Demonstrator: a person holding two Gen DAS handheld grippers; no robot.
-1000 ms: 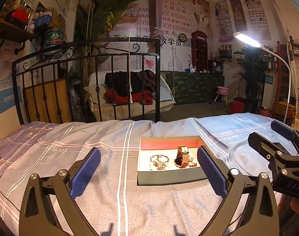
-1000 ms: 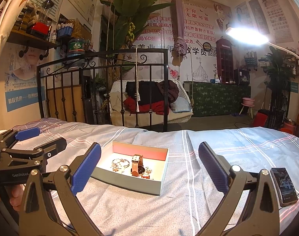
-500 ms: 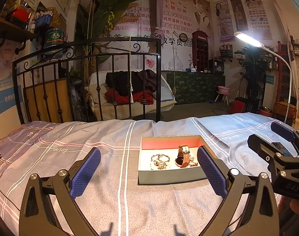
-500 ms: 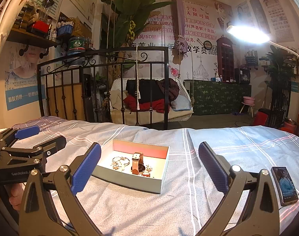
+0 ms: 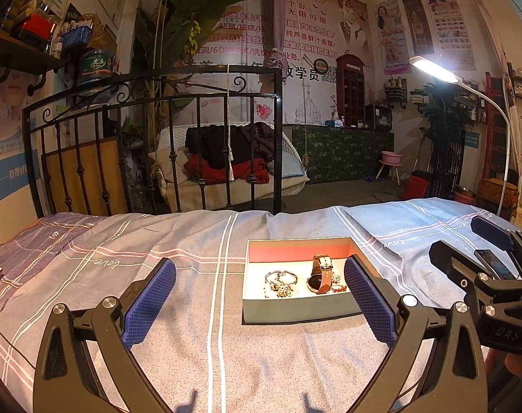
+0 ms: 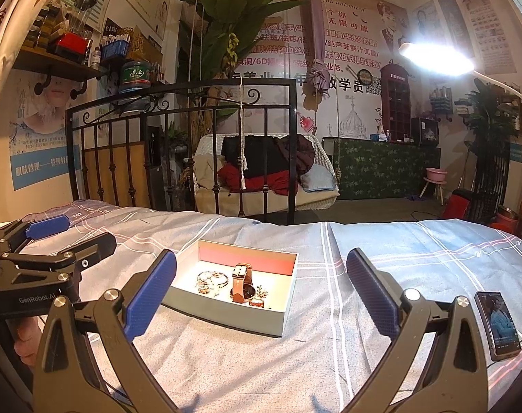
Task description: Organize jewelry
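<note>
Landmark: an open grey box with a red inner wall, lying flat on the bed's checked blue-grey sheet.
Jewelry: a brown-strapped watch lies in the box; a silver bracelet and small chain pieces lie to the watch's left, a ring just to its right.
Left gripper: jaws spread wide and holding nothing, hovering over the sheet on the near side of the box; the right blue pad overlaps the box's right wall in its own view, the left pad sits well left of the box.
Right gripper: jaws spread wide, holding nothing, also on the near side of the box; the box with the watch appears between the two pads, closer to the left one.
Phone: lies on the sheet well to the right of the box, screen lit.
Bed frame: black iron rails stand beyond the box, at the bed's far edge.
</note>
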